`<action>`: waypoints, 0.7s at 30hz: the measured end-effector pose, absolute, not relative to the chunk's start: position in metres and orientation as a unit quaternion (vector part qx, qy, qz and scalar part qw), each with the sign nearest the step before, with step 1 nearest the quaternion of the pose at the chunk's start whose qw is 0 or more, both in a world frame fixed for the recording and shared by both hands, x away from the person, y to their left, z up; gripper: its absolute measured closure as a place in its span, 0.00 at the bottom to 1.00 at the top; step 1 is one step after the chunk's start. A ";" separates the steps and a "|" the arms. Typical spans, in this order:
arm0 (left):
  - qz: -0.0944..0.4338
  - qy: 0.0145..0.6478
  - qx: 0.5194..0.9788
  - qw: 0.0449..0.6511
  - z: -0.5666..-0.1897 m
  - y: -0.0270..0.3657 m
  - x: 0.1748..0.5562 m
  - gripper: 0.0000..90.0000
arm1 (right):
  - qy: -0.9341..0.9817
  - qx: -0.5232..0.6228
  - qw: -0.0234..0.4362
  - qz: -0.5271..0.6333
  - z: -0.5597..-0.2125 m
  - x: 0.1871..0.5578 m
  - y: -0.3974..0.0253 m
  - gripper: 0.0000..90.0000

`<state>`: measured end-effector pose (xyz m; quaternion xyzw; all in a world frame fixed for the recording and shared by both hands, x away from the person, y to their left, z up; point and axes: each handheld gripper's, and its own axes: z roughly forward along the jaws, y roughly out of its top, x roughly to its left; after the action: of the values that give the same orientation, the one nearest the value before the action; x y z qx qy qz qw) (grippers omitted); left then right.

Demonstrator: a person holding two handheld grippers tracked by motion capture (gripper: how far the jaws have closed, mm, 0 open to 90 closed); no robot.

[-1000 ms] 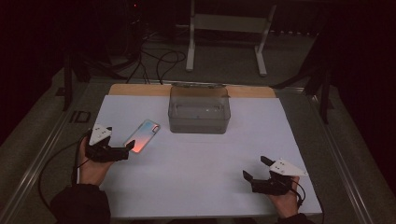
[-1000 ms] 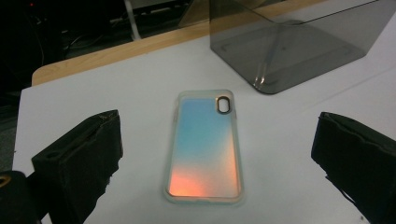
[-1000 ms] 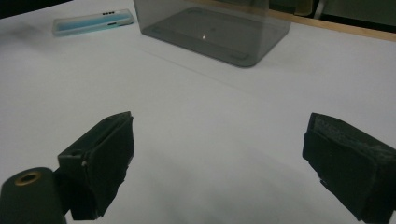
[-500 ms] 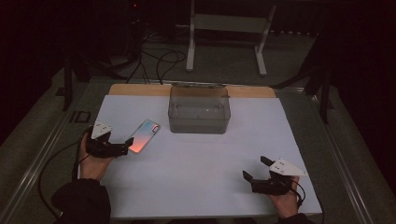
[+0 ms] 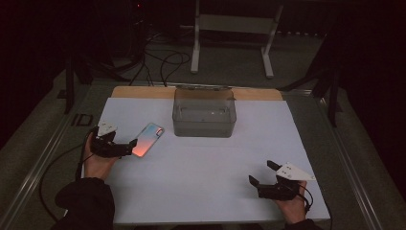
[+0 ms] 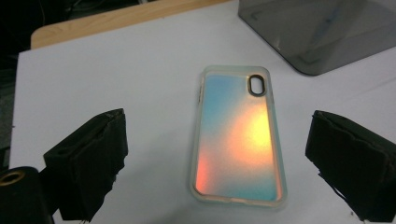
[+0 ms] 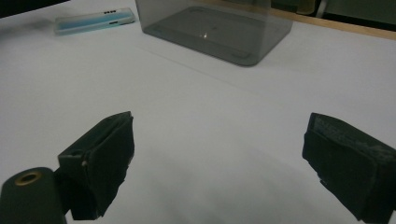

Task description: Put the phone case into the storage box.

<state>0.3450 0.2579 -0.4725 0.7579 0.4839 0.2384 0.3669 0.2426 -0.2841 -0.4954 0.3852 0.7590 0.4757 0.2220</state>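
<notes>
Glossy iridescent phone case (image 6: pixel 238 140), smoky translucent plastic box (image 5: pixel 204 114), matt white sheet (image 5: pixel 201 191).

From the high view I get a dim, grainy picture: the room beyond the table (image 5: pixel 201 191) falls to near black, and only the white surface carries any light. My left gripper (image 6: pixel 219 158) view is much brighter and fairly sharp just ahead of the jaws, where the phone case (image 6: pixel 236 140) glows orange and blue with a soft sheen; the jaws themselves are blurred at the bottom edge. In my right gripper (image 7: pixel 215 163) view the light is even and cool, shadows faint beneath the jaws, a small glint inside the grey bin (image 7: pixel 215 30) well ahead, and the far edge goes soft.
</notes>
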 end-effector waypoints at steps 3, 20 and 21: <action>0.234 0.486 0.760 0.362 -0.475 0.257 0.349 0.08 | 0.759 0.385 0.222 0.476 -0.495 0.243 -0.284 0.10; 0.212 0.488 0.776 0.340 -0.483 0.246 0.370 0.11 | 0.759 0.385 0.221 0.476 -0.495 0.243 -0.284 0.10; 0.212 0.488 0.776 0.340 -0.483 0.246 0.370 0.11 | 0.759 0.385 0.221 0.476 -0.495 0.243 -0.284 0.10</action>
<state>0.3700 0.2465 -0.4829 0.7757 0.4876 0.2118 0.3402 0.2426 -0.2842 -0.4953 0.3846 0.7594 0.4762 0.2207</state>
